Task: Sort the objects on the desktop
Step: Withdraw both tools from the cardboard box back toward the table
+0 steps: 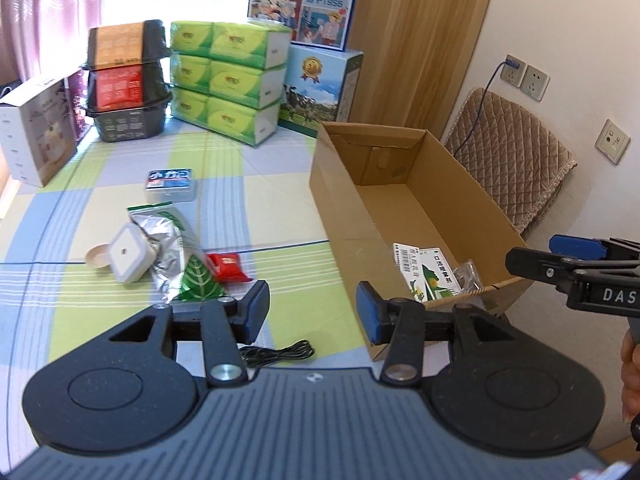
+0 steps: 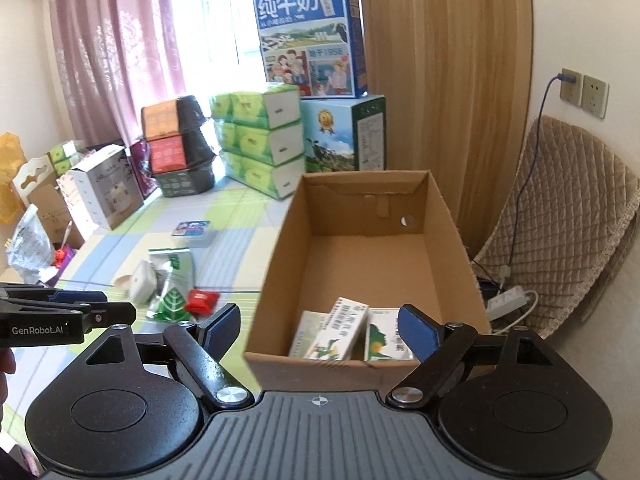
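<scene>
An open brown cardboard box (image 2: 360, 264) stands on the right of the checked bench (image 1: 248, 184), its flaps gone or folded down. At its near end lie three green-and-white medicine cartons (image 2: 340, 332), overlapping, and a crumpled clear wrapper (image 1: 468, 276). Left of the box is a loose cluster: a white square plug-like device (image 1: 130, 252) resting against a silver-and-green foil pouch (image 1: 176, 252), a small red packet (image 1: 228, 266) just right of the pouch, and a pale round lid (image 1: 98, 258) at the far left. Farther back lies a flat blue-topped tin (image 1: 170, 184). A coiled black cable (image 1: 280, 350) lies nearest.
</scene>
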Available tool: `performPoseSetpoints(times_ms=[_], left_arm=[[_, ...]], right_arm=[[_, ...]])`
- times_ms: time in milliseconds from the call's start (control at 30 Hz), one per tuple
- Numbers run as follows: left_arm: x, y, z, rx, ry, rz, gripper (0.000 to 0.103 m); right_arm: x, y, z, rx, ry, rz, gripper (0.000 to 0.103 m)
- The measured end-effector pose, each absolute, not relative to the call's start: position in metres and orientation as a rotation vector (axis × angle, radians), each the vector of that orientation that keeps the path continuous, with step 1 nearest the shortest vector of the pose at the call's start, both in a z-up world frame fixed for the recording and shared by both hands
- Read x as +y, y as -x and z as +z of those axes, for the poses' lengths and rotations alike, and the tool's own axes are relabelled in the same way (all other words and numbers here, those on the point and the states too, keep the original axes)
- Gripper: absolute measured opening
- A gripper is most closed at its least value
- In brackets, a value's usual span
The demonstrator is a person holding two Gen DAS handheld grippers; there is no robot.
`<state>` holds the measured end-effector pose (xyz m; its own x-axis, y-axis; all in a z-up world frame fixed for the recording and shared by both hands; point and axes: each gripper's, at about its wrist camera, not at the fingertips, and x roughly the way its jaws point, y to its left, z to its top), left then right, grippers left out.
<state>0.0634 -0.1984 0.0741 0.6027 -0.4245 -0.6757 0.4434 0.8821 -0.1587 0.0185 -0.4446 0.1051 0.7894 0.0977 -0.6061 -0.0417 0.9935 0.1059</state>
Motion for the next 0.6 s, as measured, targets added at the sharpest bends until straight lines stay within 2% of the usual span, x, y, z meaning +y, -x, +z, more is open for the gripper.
performPoseSetpoints(times_ms=[133,267,400,467,600], left_arm=[[-0.181,-0.055,0.076,0.773,-0.021,-0.478,0.049],[-0.163,-0.048,0.077,0.766,-0.019,-0.449,0.061],[-0.145,-0.043,0.078,0.762,-0.017,-0.422,0.063],[-0.136,-0.041,0.077,0.761,-0.016,-0.409,0.068],[-0.12,-0.036,0.075,0.762,-0.018,-0.385,0.073]], right_arm=[[-0.432,-0.011,0.109,0.65,-0.08,0.099,0.088],[-0.418,-0.005,0.112,0.639,-0.072,0.124,0.093],[-0.407,0.0,0.113,0.634,-0.063,0.146,0.098],[-0.402,0.002,0.113,0.633,-0.064,0.157,0.101],[-0.392,0.004,0.112,0.633,-0.068,0.173,0.101]])
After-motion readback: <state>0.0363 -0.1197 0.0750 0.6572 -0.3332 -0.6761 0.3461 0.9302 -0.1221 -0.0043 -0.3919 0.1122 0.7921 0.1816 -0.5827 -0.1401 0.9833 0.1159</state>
